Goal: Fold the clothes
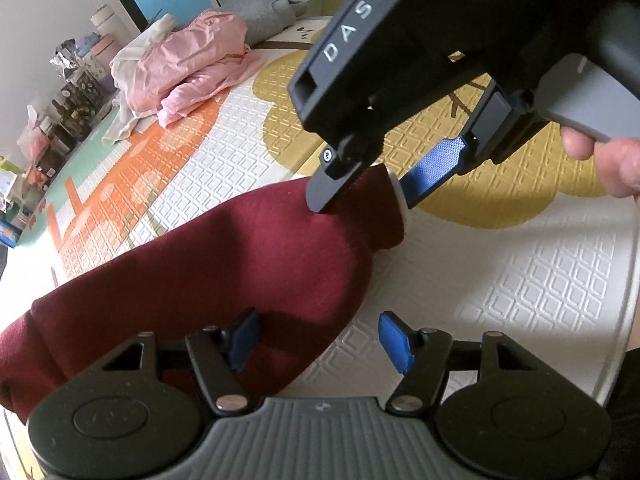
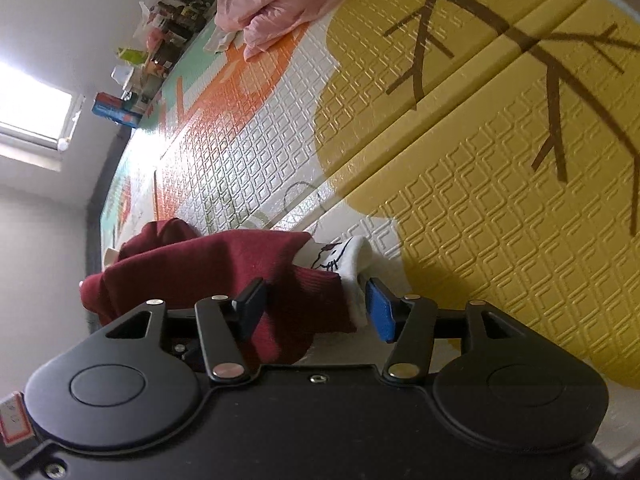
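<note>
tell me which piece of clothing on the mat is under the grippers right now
The dark red garment, lying flat at the near end of the mat. The pink clothes sit in a crumpled heap at the far end, away from both grippers.

The play mat (image 1: 500, 264) lies bare on the white and yellow stretch beside the dark red garment (image 1: 192, 272). Toward its far edge a pile of pink clothes (image 1: 192, 60) blocks the way, with boxes, apparently, crowding the side edge (image 1: 68, 108).
</note>
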A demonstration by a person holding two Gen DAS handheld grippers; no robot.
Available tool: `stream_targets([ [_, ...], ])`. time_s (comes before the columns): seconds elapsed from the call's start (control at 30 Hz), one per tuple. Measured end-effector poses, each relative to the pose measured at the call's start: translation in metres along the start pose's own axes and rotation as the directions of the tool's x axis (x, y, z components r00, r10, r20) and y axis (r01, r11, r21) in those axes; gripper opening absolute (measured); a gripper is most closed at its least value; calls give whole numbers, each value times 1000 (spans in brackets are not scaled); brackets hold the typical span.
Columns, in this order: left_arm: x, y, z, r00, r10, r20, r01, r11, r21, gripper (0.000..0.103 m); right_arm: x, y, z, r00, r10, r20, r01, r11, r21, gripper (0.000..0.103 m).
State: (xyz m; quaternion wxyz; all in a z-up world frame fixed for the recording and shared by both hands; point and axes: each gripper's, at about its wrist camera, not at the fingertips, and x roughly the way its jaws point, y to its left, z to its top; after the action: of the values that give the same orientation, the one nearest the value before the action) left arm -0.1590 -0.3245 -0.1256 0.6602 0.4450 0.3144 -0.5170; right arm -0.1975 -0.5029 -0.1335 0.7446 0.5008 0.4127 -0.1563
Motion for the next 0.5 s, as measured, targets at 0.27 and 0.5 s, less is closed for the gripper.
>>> stream_targets([
  [0.27, 9, 11, 1, 1000, 5, -12, -6, 996, -93, 40, 5, 4, -3, 998, 63, 17, -63, 998, -16, 35],
  [0.5, 4, 30, 1, 1000, -29, 1, 29, 978, -206, 12, 2, 17, -5, 996, 79, 38, -76, 995, -71, 21],
])
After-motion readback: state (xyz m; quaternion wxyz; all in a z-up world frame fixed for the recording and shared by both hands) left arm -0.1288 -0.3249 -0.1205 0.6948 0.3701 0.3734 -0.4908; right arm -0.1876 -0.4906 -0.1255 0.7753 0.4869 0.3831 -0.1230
